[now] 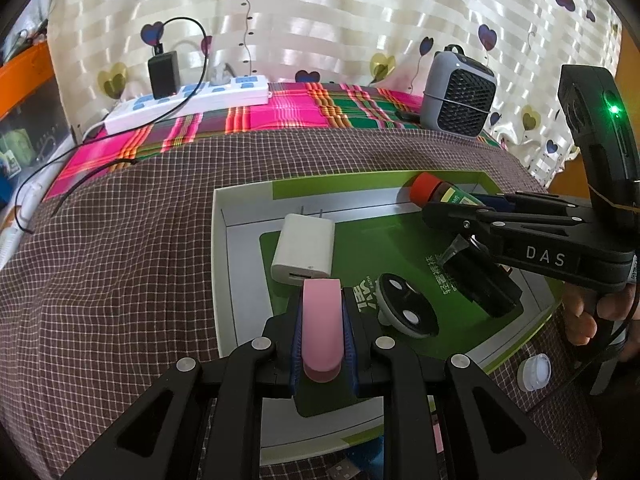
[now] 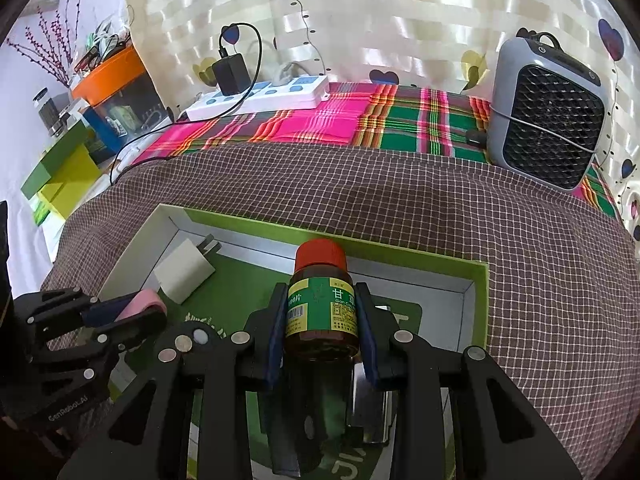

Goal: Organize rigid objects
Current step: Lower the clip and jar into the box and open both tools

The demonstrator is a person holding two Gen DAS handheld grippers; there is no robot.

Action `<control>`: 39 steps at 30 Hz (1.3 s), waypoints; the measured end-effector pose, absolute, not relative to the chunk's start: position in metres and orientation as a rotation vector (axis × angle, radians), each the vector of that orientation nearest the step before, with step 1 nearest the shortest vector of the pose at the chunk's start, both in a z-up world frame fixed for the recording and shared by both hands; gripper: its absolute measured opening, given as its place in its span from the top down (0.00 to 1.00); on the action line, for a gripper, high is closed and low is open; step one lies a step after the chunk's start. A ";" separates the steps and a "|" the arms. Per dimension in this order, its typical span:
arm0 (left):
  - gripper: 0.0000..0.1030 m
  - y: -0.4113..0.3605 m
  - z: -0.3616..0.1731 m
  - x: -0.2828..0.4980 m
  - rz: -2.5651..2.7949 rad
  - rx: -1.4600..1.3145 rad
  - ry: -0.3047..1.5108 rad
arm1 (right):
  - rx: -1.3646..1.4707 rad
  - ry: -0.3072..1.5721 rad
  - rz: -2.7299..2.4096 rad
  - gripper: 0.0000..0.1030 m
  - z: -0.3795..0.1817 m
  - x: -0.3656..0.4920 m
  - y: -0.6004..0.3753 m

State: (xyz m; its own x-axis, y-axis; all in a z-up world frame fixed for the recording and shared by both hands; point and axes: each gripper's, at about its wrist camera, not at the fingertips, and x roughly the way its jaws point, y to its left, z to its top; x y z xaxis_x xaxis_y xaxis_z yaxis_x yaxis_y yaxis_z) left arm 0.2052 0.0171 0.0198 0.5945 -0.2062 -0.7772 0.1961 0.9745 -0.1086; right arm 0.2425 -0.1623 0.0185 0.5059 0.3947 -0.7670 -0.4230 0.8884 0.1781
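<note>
Both tools loaded up over the box

Our left tool (image 1: pixel 322 332) is clamped on a pink bar (image 1: pixel 321 326), and our right tool (image 2: pixel 322 330) grips a brown pill bottle (image 2: pixel 321 304) with a red cap, both hanging over the open green box (image 1: pixel 248 208). Inside it we've got a white charger (image 1: pixel 303 252), a black disc (image 1: pixel 406 310) and a dark block (image 1: pixel 480 280). A small white cap (image 1: pixel 534 372) sits on the checked cloth just beside the box.

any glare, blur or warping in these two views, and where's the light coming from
Left wrist view: heavy fisheye bending of the checked cloth, dark vignette at the corners, bright streaks on the backlit curtain; the pink object in the left tool is sharp. Right wrist view: same warping and curtain glare; the bottle label is crisp, the right tool dark against it.
</note>
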 end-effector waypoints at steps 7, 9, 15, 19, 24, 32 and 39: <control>0.84 0.018 0.020 0.206 -0.235 -0.017 0.906 | -0.036 0.914 0.501 0.68 0.018 0.244 -0.161; 0.84 0.018 0.019 0.206 -0.235 -0.019 0.907 | -0.037 0.915 0.506 0.68 0.017 0.242 -0.159; 0.83 0.018 0.019 0.206 -0.237 -0.017 0.908 | -0.032 0.925 0.503 0.68 0.013 0.243 -0.158; 0.83 0.019 0.018 0.205 -0.239 -0.017 0.908 | -0.037 0.922 0.499 0.68 0.013 0.242 -0.157; 0.82 0.019 0.019 0.206 -0.239 -0.017 0.908 | -0.032 0.922 0.498 0.68 0.013 0.243 -0.156; 0.75 0.016 0.020 0.203 -0.241 -0.012 0.906 | -0.010 0.917 0.493 0.68 0.014 0.242 -0.159; 0.68 0.014 0.025 0.198 -0.240 -0.006 0.902 | 0.024 0.886 0.506 0.56 0.021 0.235 -0.164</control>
